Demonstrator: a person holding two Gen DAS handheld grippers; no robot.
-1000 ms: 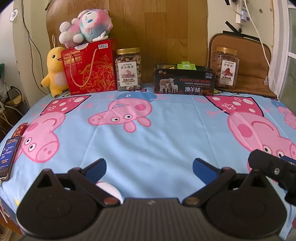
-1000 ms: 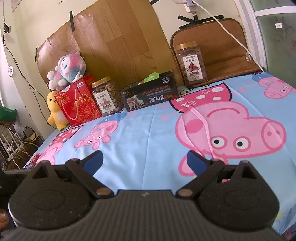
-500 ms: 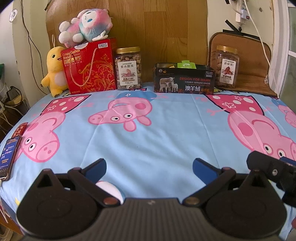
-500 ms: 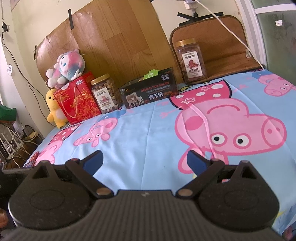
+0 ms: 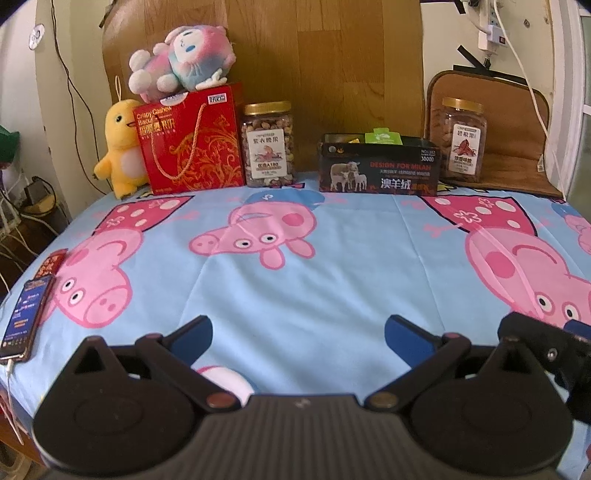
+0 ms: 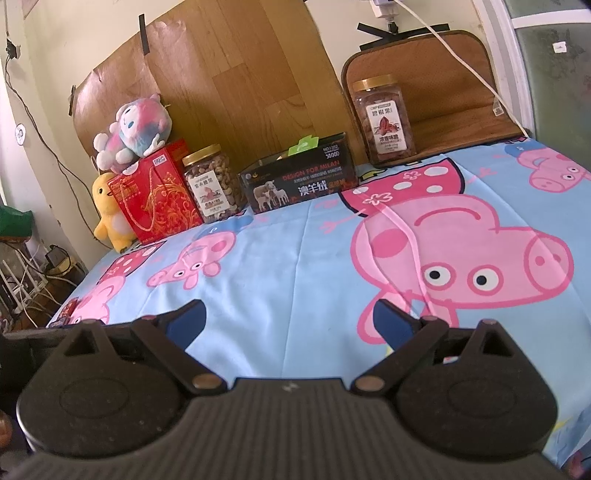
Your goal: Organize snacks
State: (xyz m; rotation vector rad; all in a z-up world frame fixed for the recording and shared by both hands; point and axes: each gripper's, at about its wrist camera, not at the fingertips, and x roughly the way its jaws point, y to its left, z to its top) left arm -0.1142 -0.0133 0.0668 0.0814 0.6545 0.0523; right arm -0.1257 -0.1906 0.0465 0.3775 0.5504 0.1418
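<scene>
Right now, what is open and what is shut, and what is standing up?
Left gripper: open, empty.
Right gripper: open, empty.
Cashew jar: upright, lid on.
Pecan jar: upright, lid on.
Black box: open on top.
Red gift box: upright, plush toy lying on it.
Phone: screen lit.

Place: a lived-in home room is indicated.
Surface: a cartoon-pig cloth is spread over the table.
At 11 o'clock: plush toys are kept on a red gift box.
At 9 o'clock: a charging phone is laid.
At 1 o'clock: a power strip is hung on the wall.
</scene>
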